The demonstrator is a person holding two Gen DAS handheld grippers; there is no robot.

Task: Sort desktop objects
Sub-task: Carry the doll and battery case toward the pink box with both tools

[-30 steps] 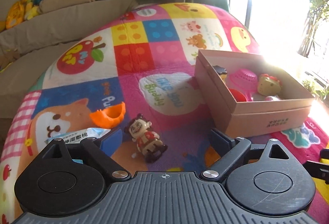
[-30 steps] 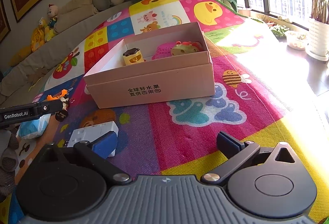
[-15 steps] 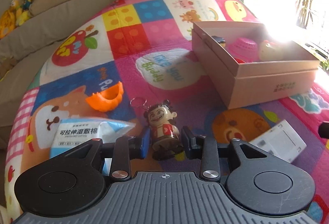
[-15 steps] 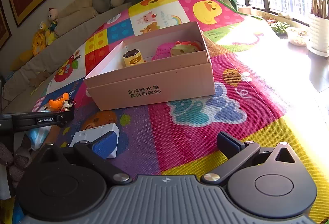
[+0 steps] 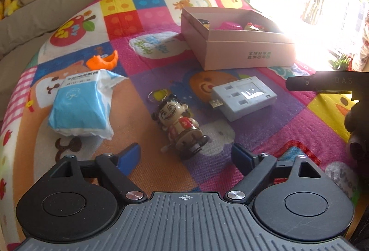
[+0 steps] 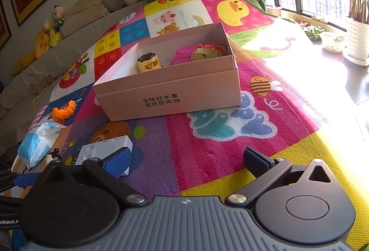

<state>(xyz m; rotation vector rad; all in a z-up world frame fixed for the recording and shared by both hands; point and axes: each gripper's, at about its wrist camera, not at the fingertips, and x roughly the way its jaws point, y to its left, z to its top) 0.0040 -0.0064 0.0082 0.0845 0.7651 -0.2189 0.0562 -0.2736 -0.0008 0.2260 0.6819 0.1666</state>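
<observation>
Left to right: a blue tissue pack (image 5: 79,103) lies flat beside an orange toy piece (image 5: 102,62) on the bright play mat (image 5: 143,18). The left claw (image 5: 184,156) is opening wide, nothing gripped, the wind-up doll (image 5: 181,126) lying on the mat just ahead of its tips. Next, a white card reader (image 5: 244,95), then the pink box (image 6: 173,92) already holding sorted toys. The right claw (image 6: 186,162) hangs open, empty.

Toys scattered across a play mat (image 5: 288,112)

From the figurine (image 5: 182,126): tissue pack (image 5: 80,103) at nine o'clock, card reader (image 5: 244,96) at two, open box (image 5: 237,48) beyond at one.
</observation>
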